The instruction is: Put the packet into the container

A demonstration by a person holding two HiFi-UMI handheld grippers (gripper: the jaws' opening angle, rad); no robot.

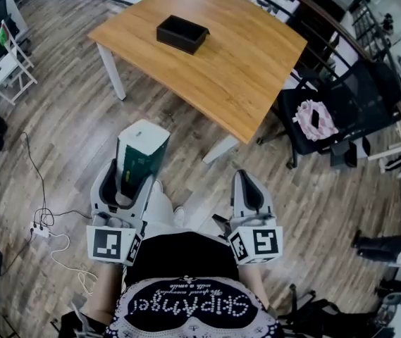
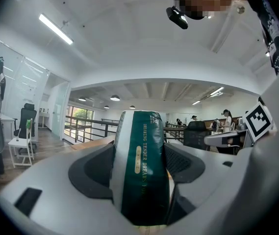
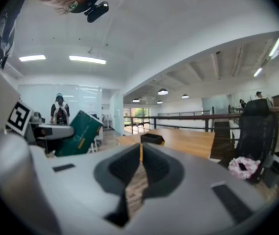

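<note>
At 7 o'clock in the head view, the left gripper (image 1: 130,180) is clamped on a green and white packet (image 1: 142,150), which stands between its jaws with its top end pointing toward 12 o'clock. The left gripper view shows both jaws pressed against the packet's sides. At 5 o'clock the right gripper (image 1: 250,189) has its jaws drawn together at the tips with nothing between them. Both grippers hang over the plank floor (image 1: 66,132), apart from the wooden table (image 1: 249,69) at 12 o'clock. A black open container (image 1: 182,33) sits on the table's far part, well apart from the packet. At 3 o'clock, beside the table, a black chair (image 1: 369,94) carries a pink bundle (image 1: 302,115) on its seat
</note>
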